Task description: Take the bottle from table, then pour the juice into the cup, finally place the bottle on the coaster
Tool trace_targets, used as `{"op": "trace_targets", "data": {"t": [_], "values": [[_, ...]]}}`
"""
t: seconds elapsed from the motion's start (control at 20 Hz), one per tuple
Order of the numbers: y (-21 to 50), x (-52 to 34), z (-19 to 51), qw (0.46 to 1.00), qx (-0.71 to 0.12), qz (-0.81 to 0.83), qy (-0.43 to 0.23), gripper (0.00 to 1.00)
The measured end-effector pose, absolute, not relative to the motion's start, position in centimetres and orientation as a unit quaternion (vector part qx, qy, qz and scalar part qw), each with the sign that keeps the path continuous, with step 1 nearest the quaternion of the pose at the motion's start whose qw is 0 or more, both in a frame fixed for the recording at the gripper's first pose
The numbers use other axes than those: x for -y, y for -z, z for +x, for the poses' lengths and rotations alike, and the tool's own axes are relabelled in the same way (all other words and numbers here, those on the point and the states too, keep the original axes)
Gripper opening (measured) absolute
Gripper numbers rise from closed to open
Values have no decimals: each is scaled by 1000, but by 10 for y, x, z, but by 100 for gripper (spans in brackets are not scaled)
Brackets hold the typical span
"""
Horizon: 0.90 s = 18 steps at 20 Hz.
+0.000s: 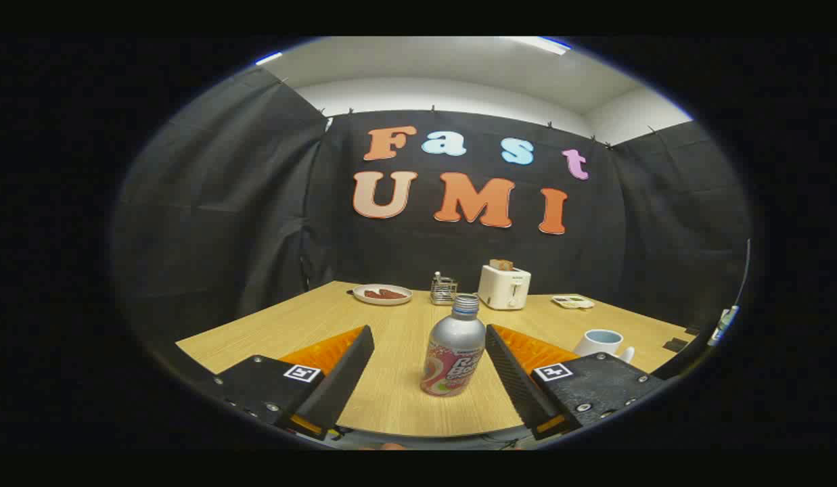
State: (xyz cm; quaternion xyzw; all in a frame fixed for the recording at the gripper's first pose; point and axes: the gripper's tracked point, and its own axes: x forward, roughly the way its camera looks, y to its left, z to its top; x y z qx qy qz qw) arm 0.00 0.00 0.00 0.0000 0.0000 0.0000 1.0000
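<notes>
Tongs point(428, 352) are hanging wide open around the juice bottle point(453, 355) on the bench point(391, 392); probably needs squeezing next.

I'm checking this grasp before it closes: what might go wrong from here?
1. The bottle stands upright between the open tool's fingers but much nearer the right one; closing may shove or tip it before both press on it.
2. The bottle is tall and narrow, so a one-sided push could topple it on the table.
3. The cup sits close beyond the right finger; a swing that way might knock it.
</notes>
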Motion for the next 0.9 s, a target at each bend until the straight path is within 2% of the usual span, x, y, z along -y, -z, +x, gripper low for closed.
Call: {"op": "trace_targets", "data": {"t": [0.6,0.9], "values": [[-13,15,17,999,26,18,-12,98],[5,28,12,1000,9,27,13,98]]}}
